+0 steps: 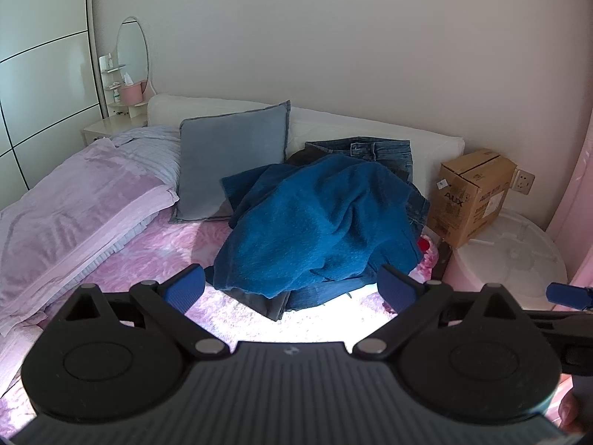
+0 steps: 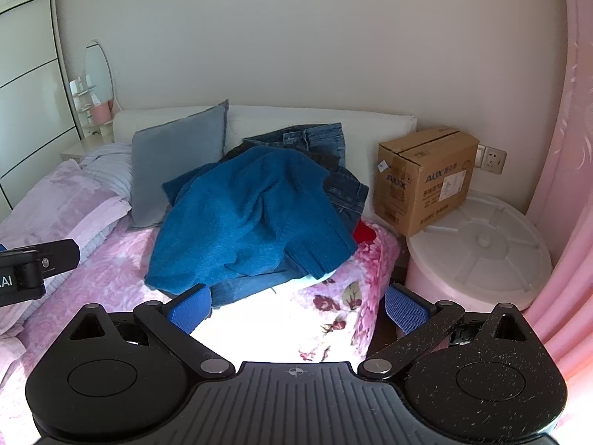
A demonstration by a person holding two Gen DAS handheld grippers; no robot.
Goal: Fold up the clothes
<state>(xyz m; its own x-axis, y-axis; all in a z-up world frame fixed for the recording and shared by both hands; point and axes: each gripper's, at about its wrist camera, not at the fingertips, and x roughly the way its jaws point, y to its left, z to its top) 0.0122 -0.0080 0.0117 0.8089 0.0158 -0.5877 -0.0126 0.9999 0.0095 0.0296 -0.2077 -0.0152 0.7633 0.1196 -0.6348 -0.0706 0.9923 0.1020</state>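
Note:
A crumpled blue knit sweater (image 1: 315,218) (image 2: 248,215) lies on top of a heap of clothes on the pink floral bed (image 1: 155,256) (image 2: 111,278). Dark blue jeans (image 1: 374,152) (image 2: 311,137) lie under and behind it, and a bit of red cloth (image 2: 365,231) shows at the heap's right. My left gripper (image 1: 292,289) is open just in front of the heap, nothing between its blue pads. My right gripper (image 2: 298,309) is open too, over the bed's near right part, with its left pad (image 2: 191,307) near the sweater's front hem.
A grey-blue cushion (image 1: 229,163) (image 2: 174,170) leans on the white headboard (image 1: 333,122). A lilac blanket (image 1: 74,200) covers the bed's left. A cardboard box (image 1: 470,196) (image 2: 426,178) rests on a white round stool (image 2: 478,252) to the right. A pink curtain (image 2: 567,185) hangs far right.

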